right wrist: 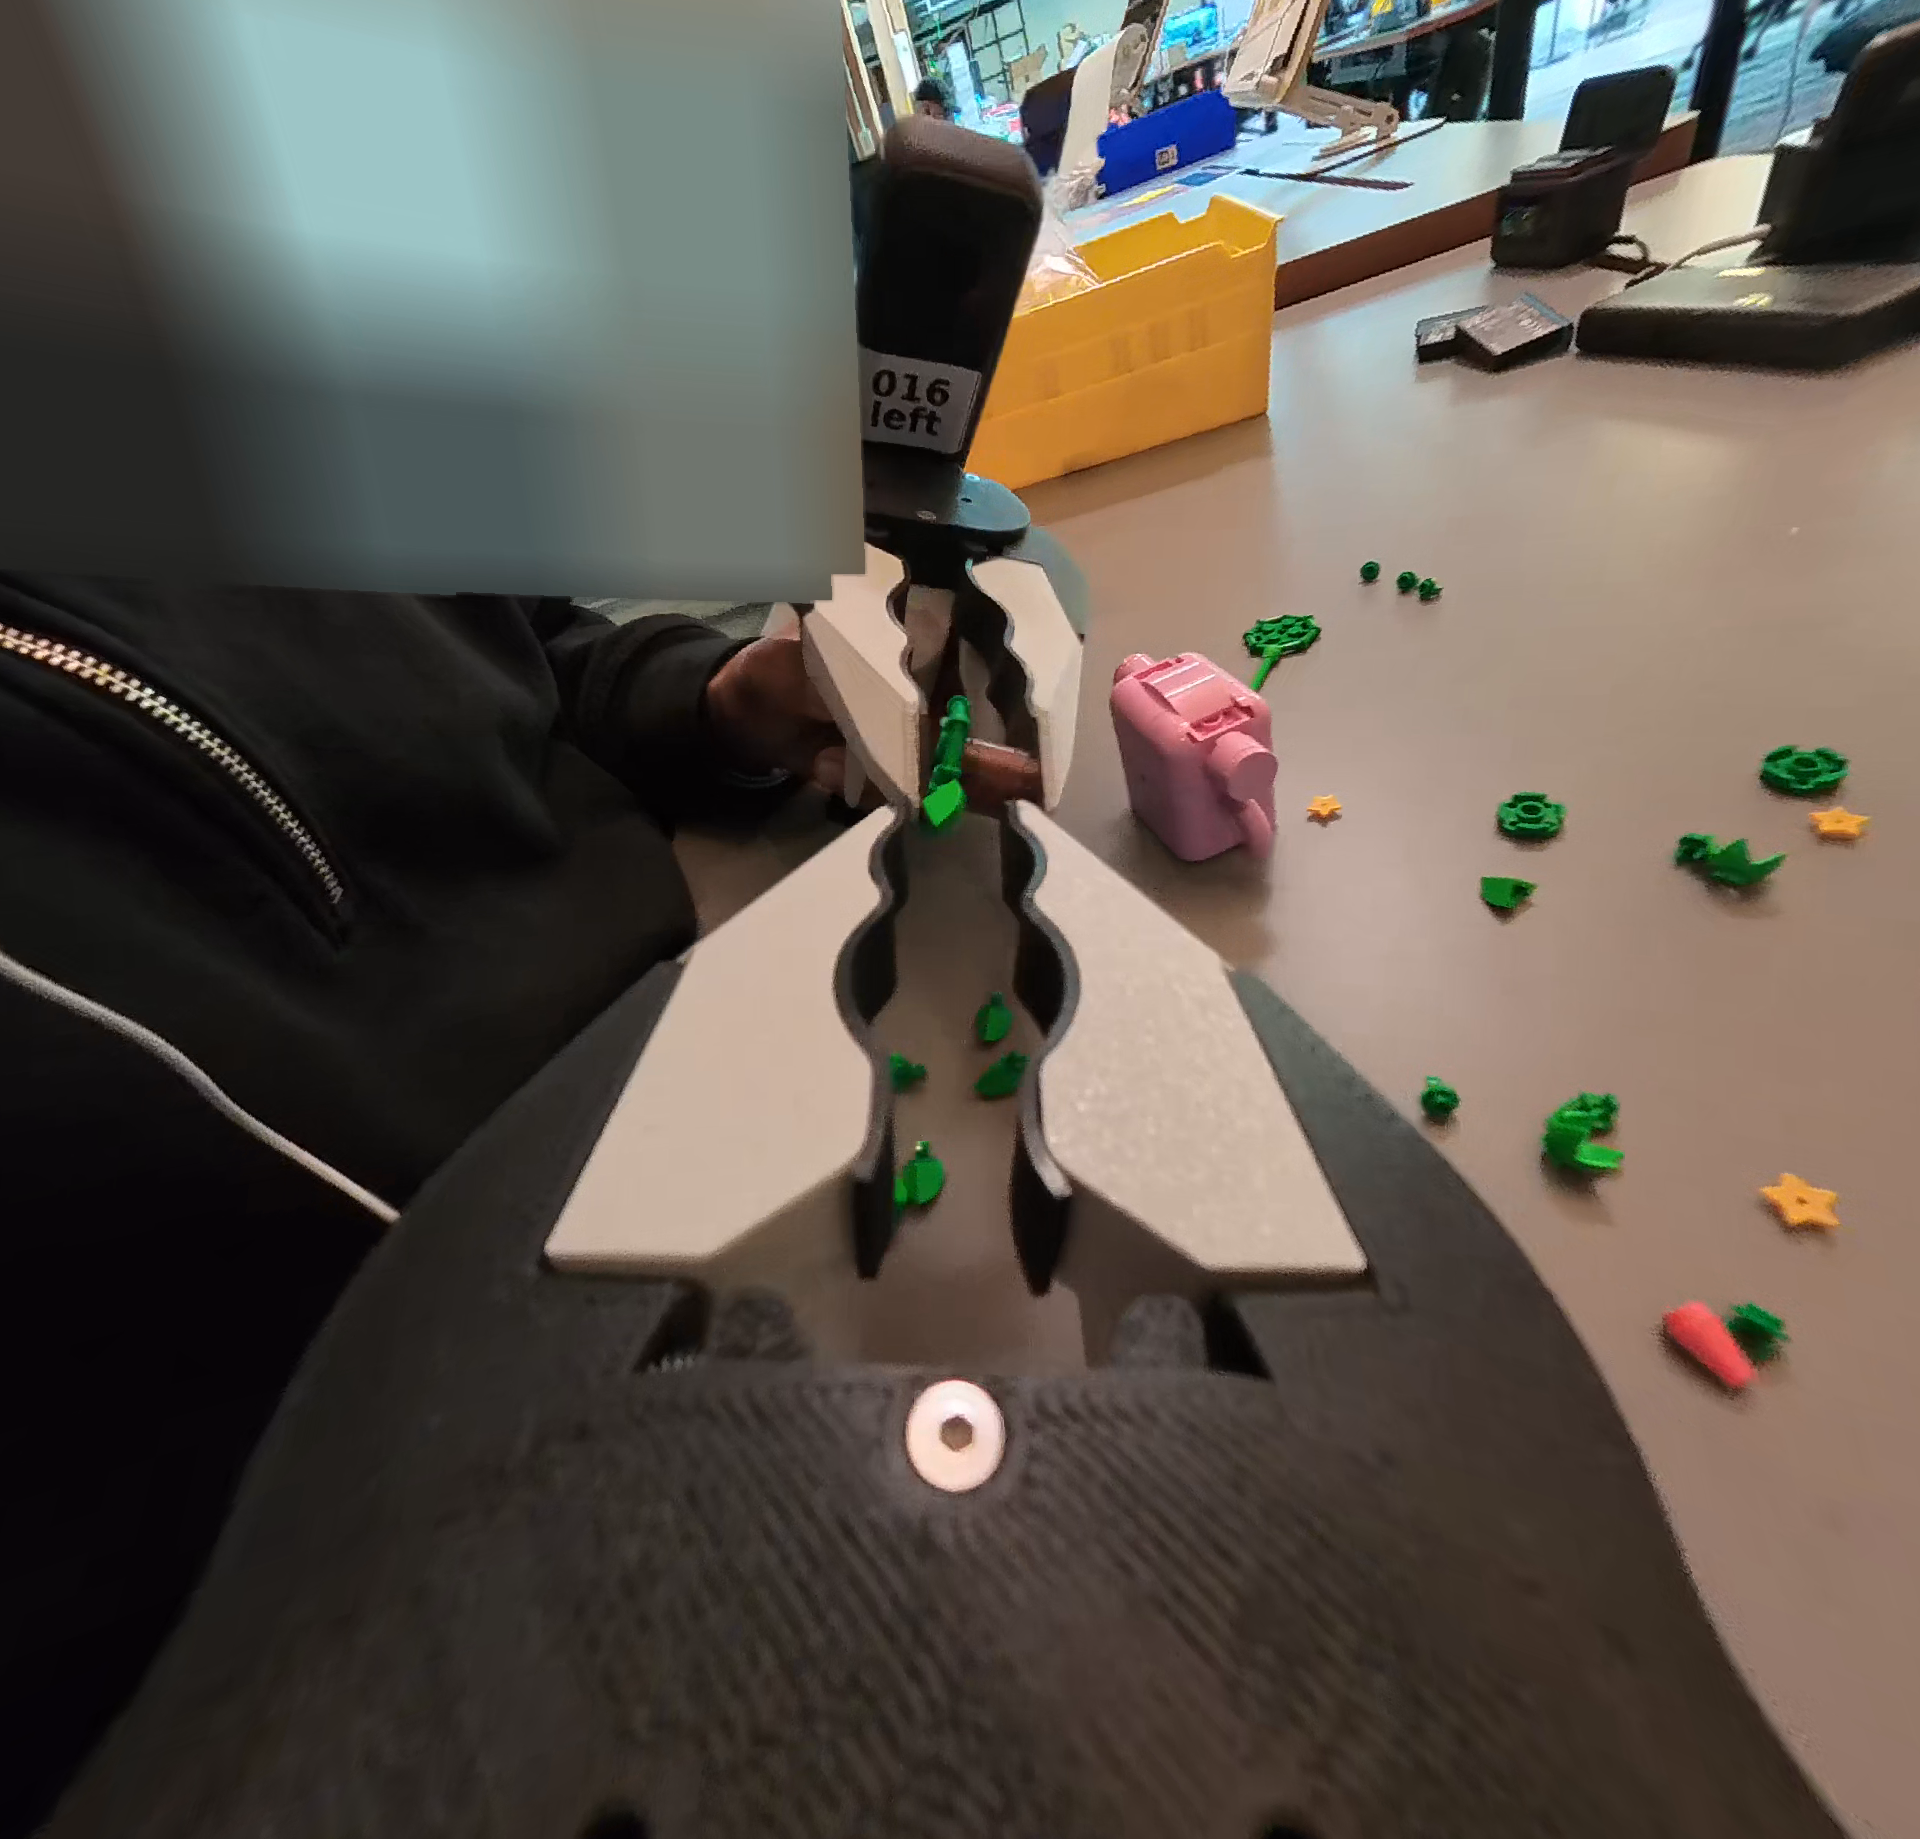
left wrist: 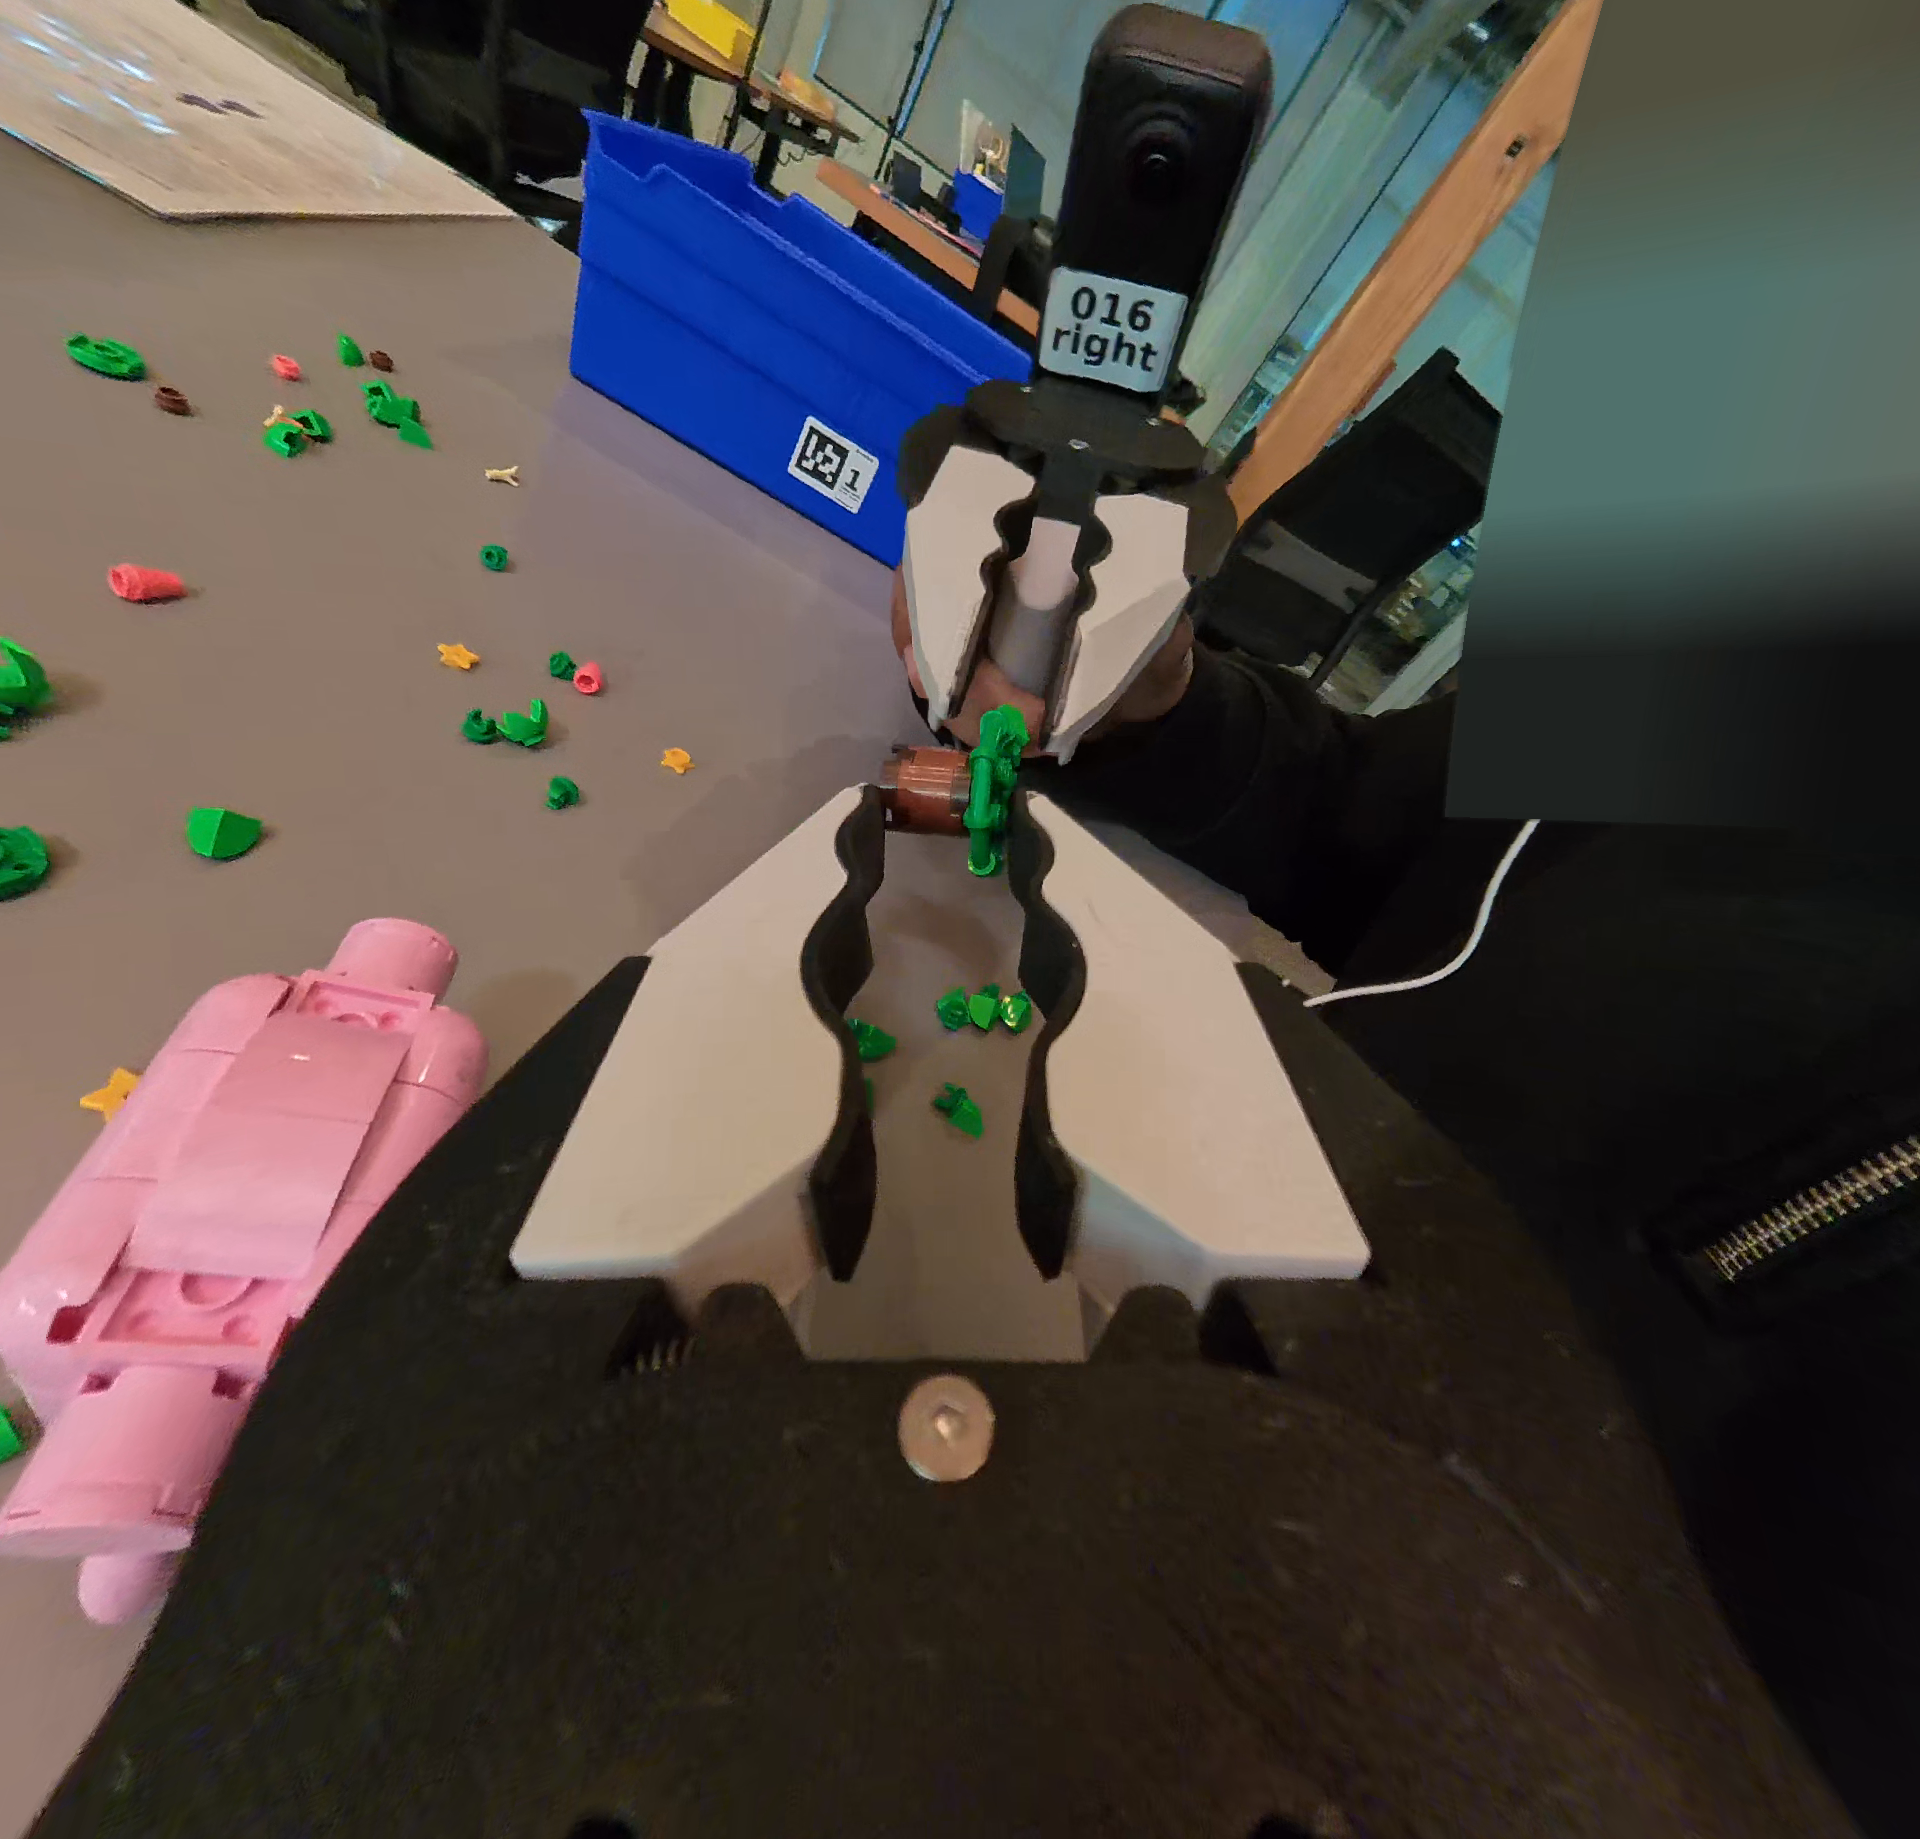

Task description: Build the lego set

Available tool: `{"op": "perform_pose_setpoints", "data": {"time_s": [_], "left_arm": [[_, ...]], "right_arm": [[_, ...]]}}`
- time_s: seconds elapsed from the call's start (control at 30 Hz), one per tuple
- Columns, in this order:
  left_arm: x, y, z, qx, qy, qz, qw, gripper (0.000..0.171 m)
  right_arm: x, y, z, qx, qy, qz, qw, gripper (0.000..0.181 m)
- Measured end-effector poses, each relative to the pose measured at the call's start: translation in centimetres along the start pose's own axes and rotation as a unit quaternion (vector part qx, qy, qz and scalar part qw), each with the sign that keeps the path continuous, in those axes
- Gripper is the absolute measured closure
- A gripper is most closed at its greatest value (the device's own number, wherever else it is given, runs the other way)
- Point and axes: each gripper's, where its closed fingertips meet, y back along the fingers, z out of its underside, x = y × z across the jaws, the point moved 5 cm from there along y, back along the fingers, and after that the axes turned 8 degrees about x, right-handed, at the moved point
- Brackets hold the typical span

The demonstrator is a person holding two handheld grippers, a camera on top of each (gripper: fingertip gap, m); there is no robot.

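Observation:
My left gripper is shut on a short brown round piece held sideways above the grey table. A green stem with leaves sticks on the brown piece's end. My right gripper faces the left one tip to tip, its jaws apart on either side of the stem's top. In the right wrist view my right gripper stands open around the stem and its leaf. The left gripper holds the brown piece just beyond.
A pink built watering can lies beside the grippers. Green leaves, yellow stars and a red carrot piece are scattered on the table. A blue bin and a yellow bin stand behind. A person's dark jacket is at the table edge. Less than 4 cm separates the two grippers' tips.

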Motion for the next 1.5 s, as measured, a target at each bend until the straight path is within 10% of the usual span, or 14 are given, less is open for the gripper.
{"op": "perform_pose_setpoints", "data": {"time_s": [1.5], "left_arm": [[-0.8, -0.6, 0.3, -0.021, -0.041, -0.091, 0.995, 0.150]], "right_arm": [[1.3, -0.3, 0.7, -0.006, -0.097, 0.046, 0.994, 0.177]]}}
